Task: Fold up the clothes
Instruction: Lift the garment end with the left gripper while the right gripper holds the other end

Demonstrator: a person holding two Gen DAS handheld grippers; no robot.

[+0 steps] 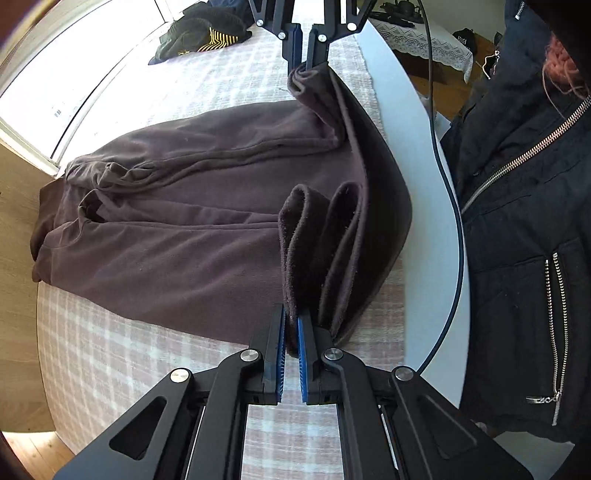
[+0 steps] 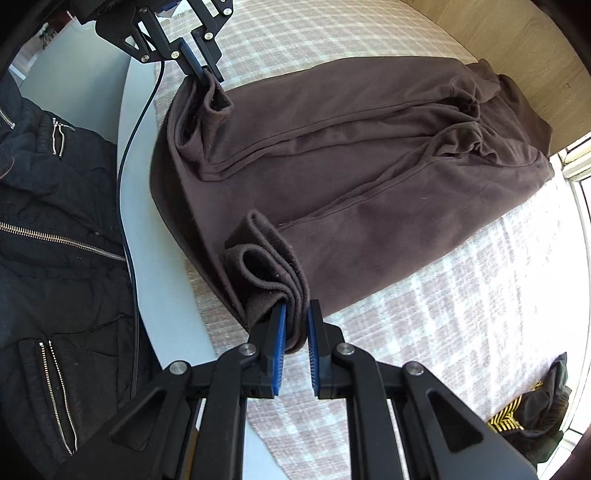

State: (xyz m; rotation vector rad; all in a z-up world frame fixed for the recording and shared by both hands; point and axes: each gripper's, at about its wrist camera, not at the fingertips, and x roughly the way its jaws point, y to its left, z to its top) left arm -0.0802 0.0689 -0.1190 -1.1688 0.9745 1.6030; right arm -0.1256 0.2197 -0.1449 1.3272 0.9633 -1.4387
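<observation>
Dark brown trousers (image 1: 177, 236) (image 2: 369, 177) lie spread over a checked cloth on the table. My left gripper (image 1: 291, 332) is shut on the folded hem of one leg and holds it lifted off the cloth. My right gripper (image 2: 296, 325) is shut on the bunched hem of the other leg. Each wrist view shows the other tool too: the right gripper (image 1: 303, 55) at the top of the left wrist view, the left gripper (image 2: 203, 72) at the top left of the right wrist view. Both hems hang near the table edge beside the person.
The pink-and-white checked cloth (image 1: 110, 350) covers a round white table (image 1: 424, 221). A dark garment with yellow stripes (image 1: 207, 35) (image 2: 532, 413) lies at the far side. A person in a black zipped jacket (image 1: 524, 221) stands at the table edge, with a black cable (image 1: 456, 206) hanging there.
</observation>
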